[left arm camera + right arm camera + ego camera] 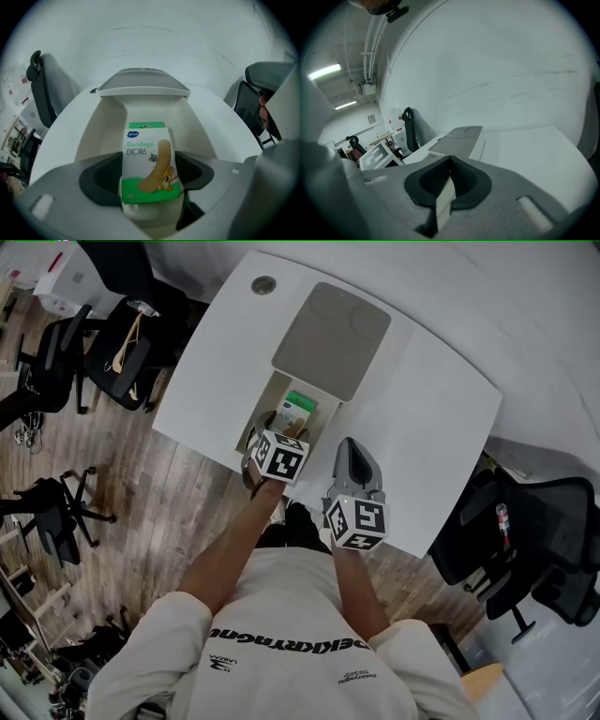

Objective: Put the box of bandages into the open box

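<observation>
- White bench (422,418) stands over a wooden floor (159,512), with black office chairs (127,338) around it.
- Box of bandages (147,150): green and white, upright, its front facing the left gripper view. It reads "Bandage", then "创口贴", with "26" at the lower left. A tan plaster strip and a cartoon cat and mouse are drawn on it; the small blue logo at the top left is too small to read.
- Left gripper (149,173): its fingers (105,180) press on the two side edges of the box of bandages and hold it.
- Open box (101,131): white walls surround the box of bandages, which sits within the opening; whether it touches the bottom cannot be told.
- Grey lid (331,338) is folded back on the far side.
- Right gripper (450,159): fingers closed on nothing, over bare bench just right of the open box.
</observation>
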### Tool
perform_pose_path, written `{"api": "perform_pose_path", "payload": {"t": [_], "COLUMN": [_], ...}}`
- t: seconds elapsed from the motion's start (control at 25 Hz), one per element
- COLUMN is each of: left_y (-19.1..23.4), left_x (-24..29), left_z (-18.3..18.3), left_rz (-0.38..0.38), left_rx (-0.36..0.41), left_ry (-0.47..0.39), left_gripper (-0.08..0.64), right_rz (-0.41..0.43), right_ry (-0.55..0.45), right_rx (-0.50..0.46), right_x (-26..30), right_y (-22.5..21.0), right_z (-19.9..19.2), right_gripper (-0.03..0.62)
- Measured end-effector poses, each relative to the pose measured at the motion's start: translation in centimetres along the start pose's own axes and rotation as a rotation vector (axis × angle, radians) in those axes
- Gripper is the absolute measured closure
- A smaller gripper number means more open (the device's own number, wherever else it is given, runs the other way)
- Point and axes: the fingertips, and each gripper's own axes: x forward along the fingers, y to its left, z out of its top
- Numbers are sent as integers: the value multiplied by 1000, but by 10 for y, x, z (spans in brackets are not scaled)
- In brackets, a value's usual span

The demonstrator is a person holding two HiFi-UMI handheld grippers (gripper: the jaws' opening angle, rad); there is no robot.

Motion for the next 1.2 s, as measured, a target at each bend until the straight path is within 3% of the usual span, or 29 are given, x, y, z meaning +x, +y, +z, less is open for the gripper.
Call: {"api": "perform_pose_path", "payload": {"t": [1.0,1.2], "left_y": [0,1], "left_x": [3,1], "left_z": [-2,1], "left_rz": [-11,4], "left_rx": [-18,-25], "left_ry": [20,3], "left_gripper": [192,152], "right_rz": [-5,1], "right_ry": [-15,-18], "right_rx": [4,2], "right_x": [-3,-4], "right_y": [0,0], "right_z": [3,5], "right_gripper": [594,594]}}
